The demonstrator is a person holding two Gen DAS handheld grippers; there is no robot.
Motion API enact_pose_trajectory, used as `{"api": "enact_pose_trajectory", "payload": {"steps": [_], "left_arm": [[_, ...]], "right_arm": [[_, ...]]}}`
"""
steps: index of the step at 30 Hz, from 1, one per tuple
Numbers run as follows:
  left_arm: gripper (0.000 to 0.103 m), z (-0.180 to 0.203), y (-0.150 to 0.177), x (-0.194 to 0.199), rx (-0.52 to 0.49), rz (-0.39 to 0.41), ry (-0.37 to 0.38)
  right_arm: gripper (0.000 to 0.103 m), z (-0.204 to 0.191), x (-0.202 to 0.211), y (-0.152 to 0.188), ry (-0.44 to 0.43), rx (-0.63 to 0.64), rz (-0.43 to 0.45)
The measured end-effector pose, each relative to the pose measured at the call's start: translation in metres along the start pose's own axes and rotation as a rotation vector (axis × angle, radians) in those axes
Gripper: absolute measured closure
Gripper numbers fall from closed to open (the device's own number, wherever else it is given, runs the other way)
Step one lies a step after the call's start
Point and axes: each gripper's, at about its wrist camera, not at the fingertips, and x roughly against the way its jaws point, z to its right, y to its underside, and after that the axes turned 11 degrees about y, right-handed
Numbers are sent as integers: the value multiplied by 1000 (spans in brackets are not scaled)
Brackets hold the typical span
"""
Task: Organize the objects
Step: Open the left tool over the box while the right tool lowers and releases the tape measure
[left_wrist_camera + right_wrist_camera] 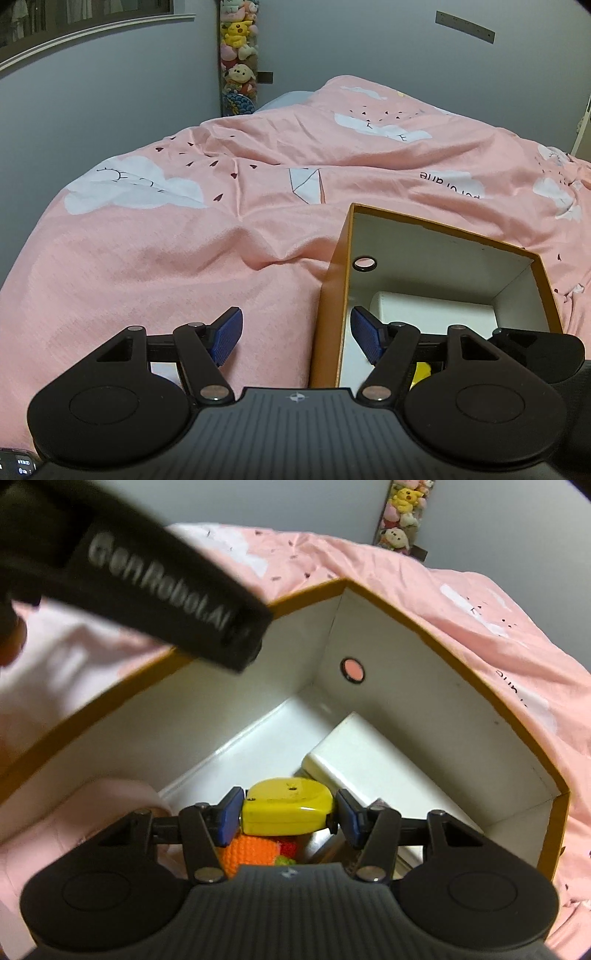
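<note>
1. The right gripper pinches a yellow plastic object between its blue pads, one pad pressed on each side of it.
2. That yellow object hangs inside the orange box, low over the box's contents, with the gripper pointing steeply down into it.
3. Directly below the yellow object lies an orange crocheted toy with red and green parts, on the box floor.
4. Beside these, toward the far right of the box floor, lies a white boxy item; its exact kind cannot be told.
5. The box's inner walls are white, and one wall has a round finger hole through which pink shows.
6. The left gripper stands spread wide with nothing pinched; its jaws straddle the box's near-left wall, one blue pad outside over the bedding, the other inside the box.
7. In the right wrist view, the left gripper's black body crosses the upper left, blurred, over the box's rim.
8. The box sits on a pink duvet printed with white clouds and small dark hearts.
9. Beyond the bed, against the grey wall, stands a tall clear column of plush toys.
</note>
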Motion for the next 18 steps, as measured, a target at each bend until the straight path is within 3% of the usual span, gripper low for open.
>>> {"api": "enact_pose_trajectory", "payload": {"steps": [10,18], "left_arm": [[25,1,1,2,1,0,1],[25,9,4,11,-25,24,-7]], "right_arm": [[46,-17,4,-1,-37,30,60],[32,-10,25,-3,-25,-2,77]]}}
